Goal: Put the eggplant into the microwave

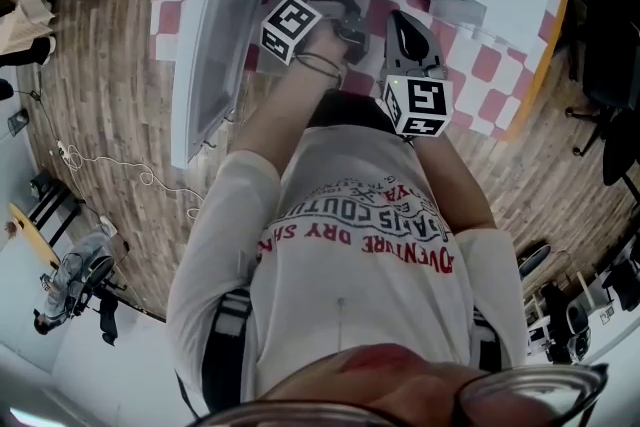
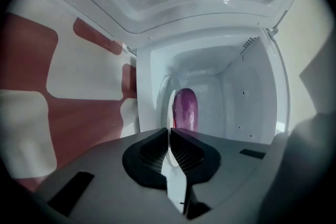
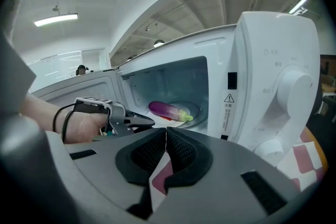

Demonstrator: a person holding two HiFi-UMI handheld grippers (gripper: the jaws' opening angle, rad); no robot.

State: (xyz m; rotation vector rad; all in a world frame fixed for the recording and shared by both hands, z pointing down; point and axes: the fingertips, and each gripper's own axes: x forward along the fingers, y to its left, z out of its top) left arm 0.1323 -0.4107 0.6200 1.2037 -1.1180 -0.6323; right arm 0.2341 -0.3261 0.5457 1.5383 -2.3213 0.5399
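Note:
The purple eggplant lies on the glass plate inside the white microwave, green stem end to the right. From the left gripper view the eggplant shows end-on, deep in the cavity. My left gripper is shut and empty, just outside the oven's mouth and apart from the eggplant. It also shows in the right gripper view, the left gripper held by a hand before the opening. My right gripper is shut on nothing, further back, facing the microwave front.
The microwave door stands swung open to the left. A red-and-white checked cloth covers the table under the oven. The control dials sit on the oven's right side. Wooden floor and office clutter surround the table.

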